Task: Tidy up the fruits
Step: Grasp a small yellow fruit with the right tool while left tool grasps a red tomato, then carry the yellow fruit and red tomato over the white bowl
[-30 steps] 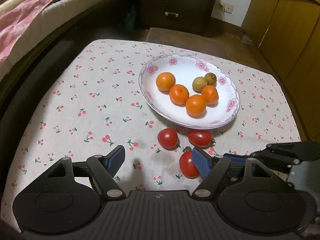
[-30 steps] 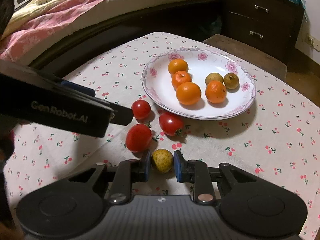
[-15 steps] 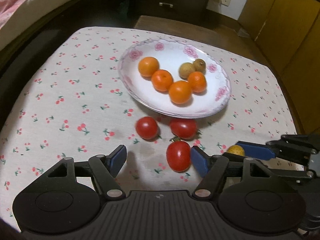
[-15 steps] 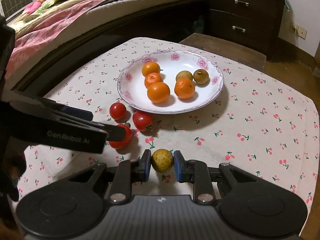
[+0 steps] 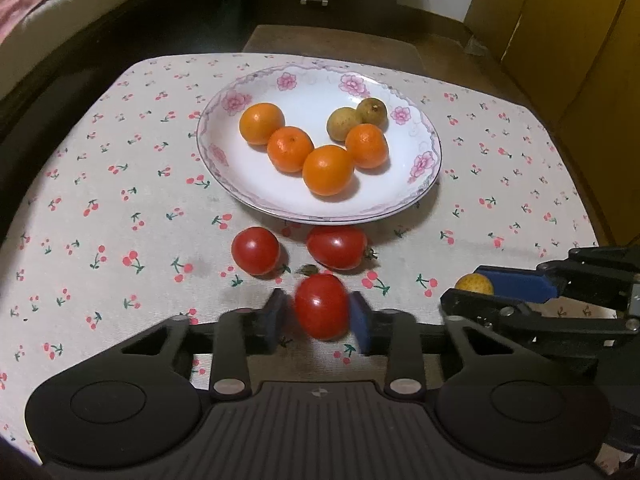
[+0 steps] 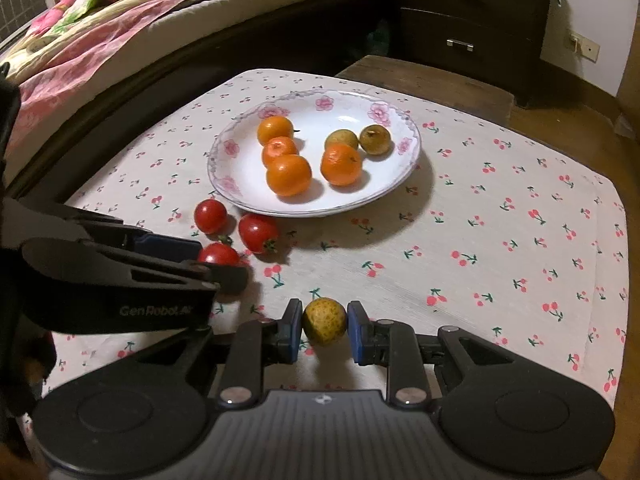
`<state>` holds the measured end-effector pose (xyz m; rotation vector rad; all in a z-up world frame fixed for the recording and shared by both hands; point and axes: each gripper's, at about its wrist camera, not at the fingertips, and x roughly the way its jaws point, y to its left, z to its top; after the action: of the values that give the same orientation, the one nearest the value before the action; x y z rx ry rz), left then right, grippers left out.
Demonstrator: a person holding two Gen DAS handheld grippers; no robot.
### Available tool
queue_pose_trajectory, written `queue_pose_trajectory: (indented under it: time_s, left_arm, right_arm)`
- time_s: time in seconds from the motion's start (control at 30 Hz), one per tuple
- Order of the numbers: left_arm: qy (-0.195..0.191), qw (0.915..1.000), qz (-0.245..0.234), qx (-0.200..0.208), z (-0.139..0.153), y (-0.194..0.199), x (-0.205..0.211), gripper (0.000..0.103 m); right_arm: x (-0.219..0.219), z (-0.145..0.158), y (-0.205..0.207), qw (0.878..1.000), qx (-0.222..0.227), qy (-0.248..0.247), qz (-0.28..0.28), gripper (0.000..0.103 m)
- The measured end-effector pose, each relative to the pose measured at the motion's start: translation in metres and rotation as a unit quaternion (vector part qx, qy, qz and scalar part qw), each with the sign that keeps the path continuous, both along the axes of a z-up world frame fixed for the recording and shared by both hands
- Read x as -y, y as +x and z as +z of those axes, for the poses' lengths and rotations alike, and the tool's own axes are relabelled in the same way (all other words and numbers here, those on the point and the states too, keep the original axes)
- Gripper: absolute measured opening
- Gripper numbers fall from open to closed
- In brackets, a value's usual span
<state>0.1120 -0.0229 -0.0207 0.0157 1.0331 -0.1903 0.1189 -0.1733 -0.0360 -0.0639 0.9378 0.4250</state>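
Observation:
A white flowered plate [image 5: 320,220] on the cherry-print cloth holds several oranges [image 5: 328,170] and two brownish-green fruits [image 5: 342,123]. Two red tomatoes [image 5: 255,250] [image 5: 337,247] lie just in front of the plate. A third tomato [image 5: 322,306] sits between the blue pads of my left gripper [image 5: 320,318], whose jaws are closing onto it. My right gripper [image 6: 324,330] is shut on a small yellow-green fruit [image 6: 324,320] above the cloth. In the left wrist view it appears low on the right. The left gripper [image 6: 216,260] hides part of its tomato in the right wrist view.
A bed with pink bedding [image 6: 100,28] runs along the far left. Beyond the table's far edge stand a dark chest of drawers [image 6: 472,20] and a low wooden stool [image 6: 424,80]. Wooden cupboards [image 5: 580,40] rise at the right.
My left gripper came forward and down over the nearest tomato, and its jaws closed in from wide apart. The right gripper, still holding the yellow-green fruit, drew back from the tomatoes.

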Motion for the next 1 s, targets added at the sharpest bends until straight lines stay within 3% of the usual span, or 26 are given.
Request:
queue_pose_trajectory:
  time_s: [0.2,0.53,1.0]
  left_arm:
    - [0.017,0.9998,-0.011,0.007,0.003,-0.003,0.004,0.037]
    - [0.006,0.9994,-0.016,0.031,0.025,-0.006,0.004,0.037]
    - [0.010,0.9981,-0.002,0.061,0.042,0.038,0.003,0.037]
  right_arm:
    - [0.001,0.002,0.000,1.000,0.002,0.003,-0.002,0.030]
    - [-0.003,0.014,0.006,1.000,0.019,0.011,-0.004,0.030]
    - [-0.005,0.033,0.055,0.998,0.041,0.037,-0.039,0.030]
